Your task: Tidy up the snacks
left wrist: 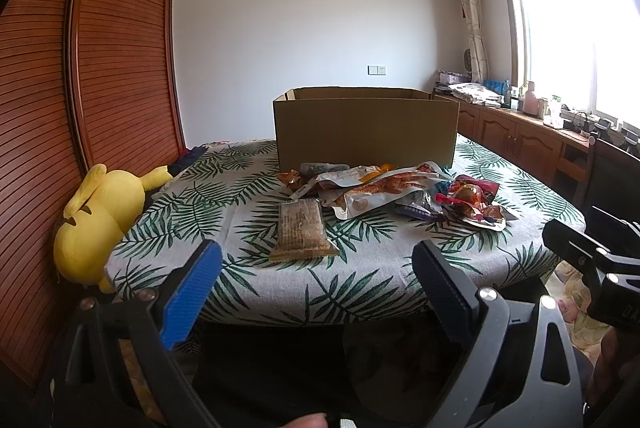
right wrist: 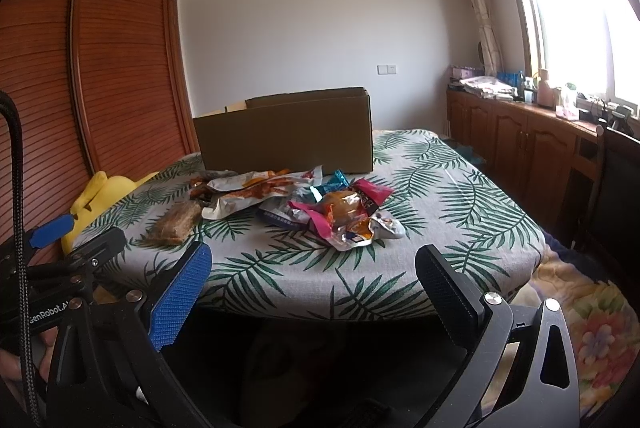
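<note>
- Leaf-printed cloth, white with green palm fronds, covers the rounded worktop (left wrist: pixel 248 292) just ahead of both pairs of tongs.
- Left tongs (left wrist: pixel 318 282) stand spread wide with nothing between them; one finger carries a ribbed blue pad (left wrist: pixel 192 298), the other a dark knurled one.
- Right tongs (right wrist: pixel 314 284) are likewise spread and hold nothing, with the same blue and black pads.
- One flat rectangular biscuit pack (left wrist: pixel 302 230), clear wrap over brown contents, lies nearest, straight ahead of the left tongs.
- Beyond it, a loose heap of crinkled foil snack packets (left wrist: pixel 400 194) sprawls across the cloth; they overlap too much to count. A pink-edged one (right wrist: pixel 340 210) lies ahead of the right tongs.
- One open brown cardboard box (left wrist: pixel 366 130), plain and matte, stands behind the heap, touching its far side.
- One yellow plush toy (left wrist: pixel 100 224) slumps left of the left tongs, against the slatted wooden wardrobe (left wrist: pixel 120 48).
</note>
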